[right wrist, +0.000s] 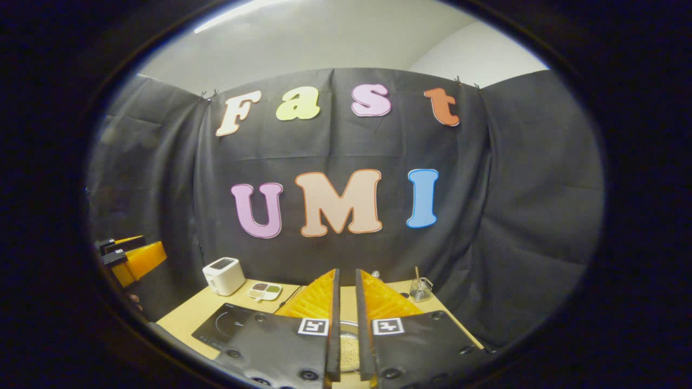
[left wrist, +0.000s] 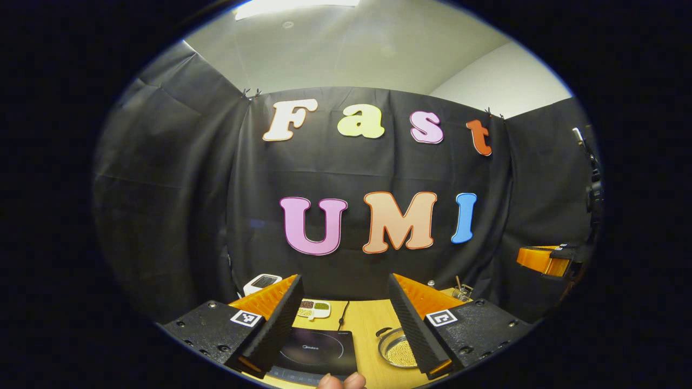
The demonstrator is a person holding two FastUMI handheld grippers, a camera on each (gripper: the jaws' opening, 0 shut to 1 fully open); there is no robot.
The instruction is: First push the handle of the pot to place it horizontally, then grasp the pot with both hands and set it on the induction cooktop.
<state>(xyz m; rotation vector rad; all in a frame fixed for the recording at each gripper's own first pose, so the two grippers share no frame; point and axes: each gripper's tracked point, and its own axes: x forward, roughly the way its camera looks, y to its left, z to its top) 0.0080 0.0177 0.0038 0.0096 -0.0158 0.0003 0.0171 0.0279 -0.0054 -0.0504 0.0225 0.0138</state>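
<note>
The left tongs [left wrist: 346,324] are held wide above the induction cooktop [left wrist: 319,351]; the right tongs [right wrist: 346,324] are nearly closed, empty, above the pot [right wrist: 348,343].

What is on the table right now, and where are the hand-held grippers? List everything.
table: one, light wood, in front of the black cloth wall.
induction cooktop: one, black, near left of the table.
pot: one, metal, pale beads inside, right of the cooktop, on the table.
toaster: one, white, far left corner.
divided dish: one, white, holding coloured grains, right of the toaster.
glass jar: one, clear, a stick in it, far right.
cable: one, black, running back from the cooktop.
left hand-held gripper: fingers wide apart, above the cooktop.
right hand-held gripper: fingers nearly together, a narrow gap, over the pot.
fingertips: a person's, bottom edge of the left gripper view.
</note>
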